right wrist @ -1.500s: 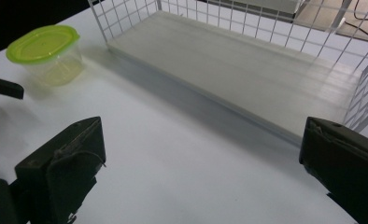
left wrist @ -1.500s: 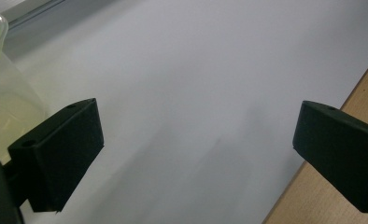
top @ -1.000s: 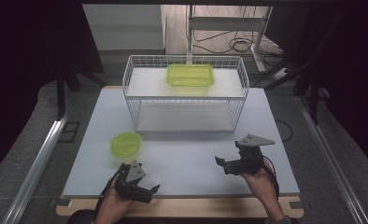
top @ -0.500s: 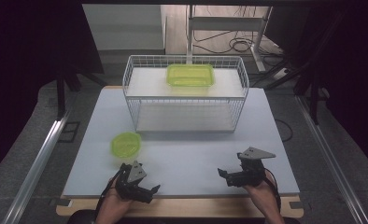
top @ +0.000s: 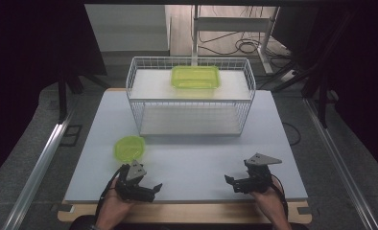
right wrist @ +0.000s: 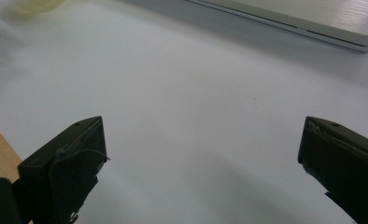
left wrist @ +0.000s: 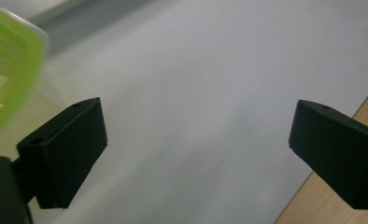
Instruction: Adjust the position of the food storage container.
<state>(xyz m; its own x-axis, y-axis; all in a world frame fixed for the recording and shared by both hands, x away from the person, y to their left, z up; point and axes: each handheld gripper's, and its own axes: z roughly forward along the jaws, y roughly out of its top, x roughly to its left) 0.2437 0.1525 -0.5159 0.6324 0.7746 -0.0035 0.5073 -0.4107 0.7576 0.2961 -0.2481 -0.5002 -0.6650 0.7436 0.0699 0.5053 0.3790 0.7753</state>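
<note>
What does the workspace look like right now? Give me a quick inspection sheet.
Surface: white table top, bare between the grippers.
Job's things: round green lid lies flat just ahead of the left gripper; green container sits on the wire rack.
Clutter: nothing seen.
Grippers: left gripper and right gripper at the near edge, jaws open, holding nothing.
Cables: black gripper cables by the wrists; loose cables on the floor behind the table.
Surroundings: dark curtains, metal rails on both sides.
</note>
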